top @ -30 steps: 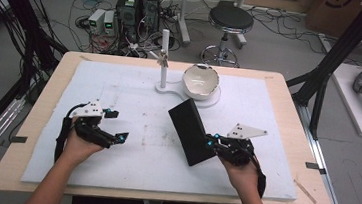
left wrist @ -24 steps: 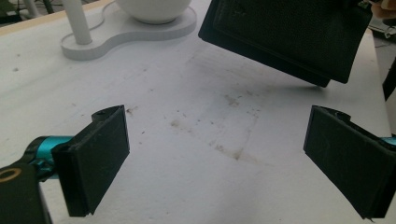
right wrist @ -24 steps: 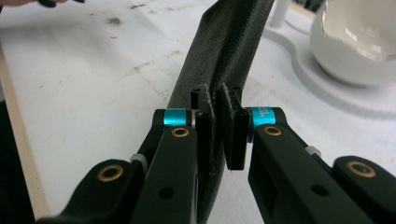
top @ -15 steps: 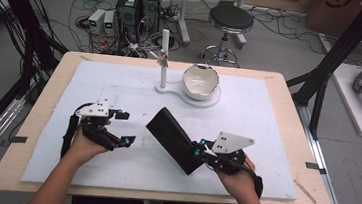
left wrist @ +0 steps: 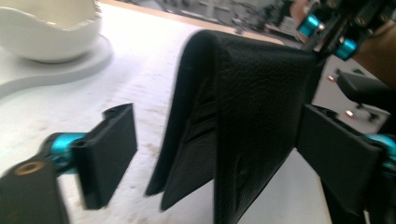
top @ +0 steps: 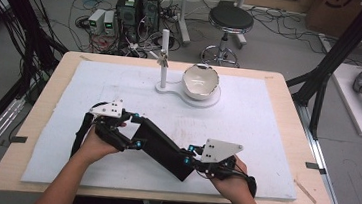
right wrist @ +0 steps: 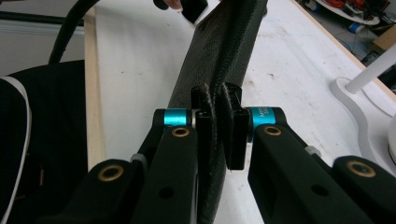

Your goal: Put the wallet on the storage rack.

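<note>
A black leather wallet (top: 164, 148) is held above the white mat, folded, slanting from upper left to lower right. My right gripper (top: 188, 160) is shut on its lower right end; in the right gripper view the pads (right wrist: 218, 126) pinch the folded edge of the wallet (right wrist: 224, 42). My left gripper (top: 133, 130) straddles the upper left end. Its jaws have just been closing. In the left gripper view the wallet (left wrist: 252, 116) stands between the pads (left wrist: 219, 154). The left pad (left wrist: 109, 154) is still clear of the leather, so the gripper is open.
A white bowl (top: 200, 81) sits on a white base plate (top: 214, 101) at the back of the mat, with an upright white post (top: 164, 55) beside it. The bowl (left wrist: 46, 28) shows beyond the left jaw. The wooden table edge (top: 309, 159) lies to the right.
The right hand has carried the wallet to the left and laid it at a lower slant. The left hand has moved right, bringing its jaws around the wallet's upper end.
</note>
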